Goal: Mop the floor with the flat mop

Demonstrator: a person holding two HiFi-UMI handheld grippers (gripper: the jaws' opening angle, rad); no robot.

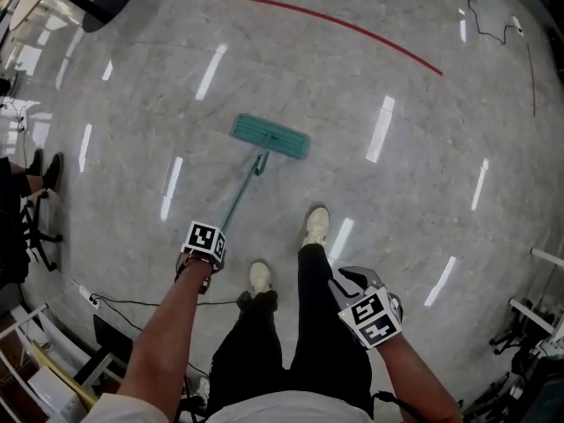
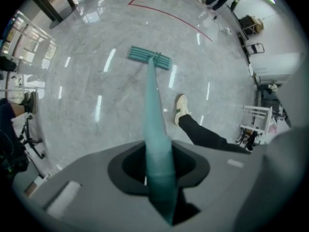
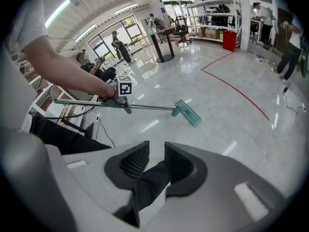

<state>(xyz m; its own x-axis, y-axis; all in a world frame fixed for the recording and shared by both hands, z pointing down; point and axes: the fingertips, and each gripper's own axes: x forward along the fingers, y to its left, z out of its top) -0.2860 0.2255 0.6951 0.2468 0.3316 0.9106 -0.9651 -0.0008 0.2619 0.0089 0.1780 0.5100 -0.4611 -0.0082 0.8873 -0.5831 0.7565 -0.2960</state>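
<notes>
The left gripper [image 1: 211, 252] sits low on the flat mop's handle [image 1: 240, 194], its jaws clamped round the teal shaft. That grip probably lets one arm steer the whole tool. The handle slants away and slightly to the right from there, so the mop head [image 1: 270, 137] lies flat on the floor [image 1: 397, 201], its full pad pressed to the grey stone as wiping needs. The head rests ahead of the person's shoes [image 1: 316, 226], nearer than the red line [image 1: 352, 26] painted across the floor's far side and well apart from it. A thin cable [image 1: 132, 303] trails along the floor's near left edge, clear of the pad. The right gripper [image 1: 354, 282] hangs beside the person's right thigh, jaws parted with nothing between them. It is off the handle, and I judge it idle while the left arm alone does the pushing.
</notes>
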